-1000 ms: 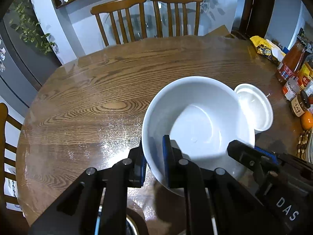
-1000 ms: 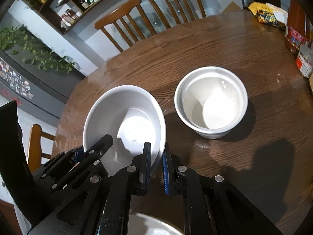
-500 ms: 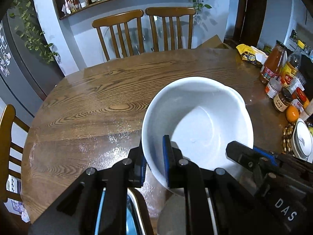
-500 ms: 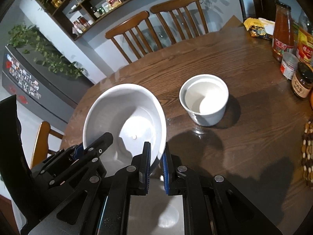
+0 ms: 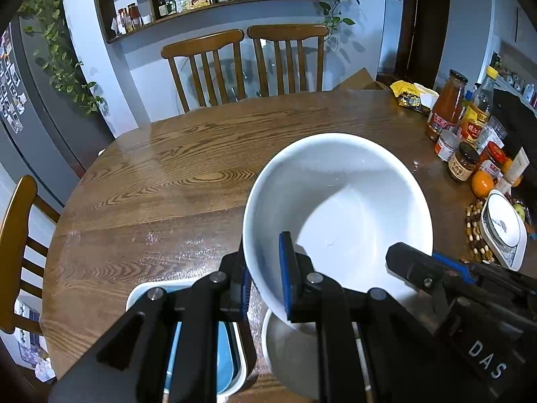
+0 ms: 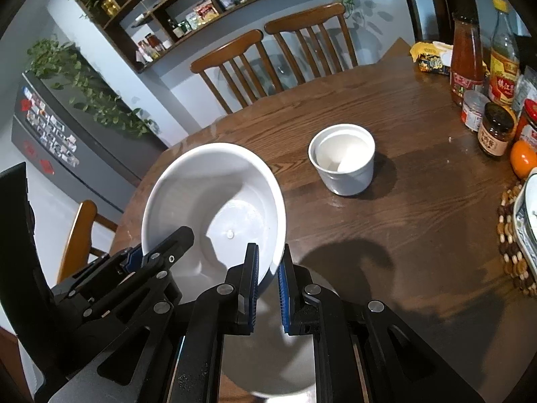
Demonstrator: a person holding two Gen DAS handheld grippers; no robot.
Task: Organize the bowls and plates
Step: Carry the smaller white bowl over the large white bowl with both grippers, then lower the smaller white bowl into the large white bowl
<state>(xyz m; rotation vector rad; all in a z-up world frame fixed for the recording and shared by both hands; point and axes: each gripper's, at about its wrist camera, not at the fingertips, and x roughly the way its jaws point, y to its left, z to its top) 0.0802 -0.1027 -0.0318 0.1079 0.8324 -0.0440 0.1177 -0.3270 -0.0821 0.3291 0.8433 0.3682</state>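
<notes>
Near edge of the table (image 6: 419,235): both grippers hold one large white bowl (image 5: 335,201) aloft. The left gripper (image 5: 265,278) and right gripper (image 6: 268,282) are each clamped on its rim, opposite sides, likely for balance. Directly beneath, another white bowl (image 6: 268,362), probably the stacking target. Mid-table, a small ramekin (image 6: 342,161) awaits.

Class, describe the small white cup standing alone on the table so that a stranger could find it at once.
Start at the round wooden table with two chairs behind it. Near its middle, apart from the jars and bottles along the right edge, stands the small white cup. It is straight-sided, empty and resting on the wood, unlike the wide white bowl held up off the table.
</notes>
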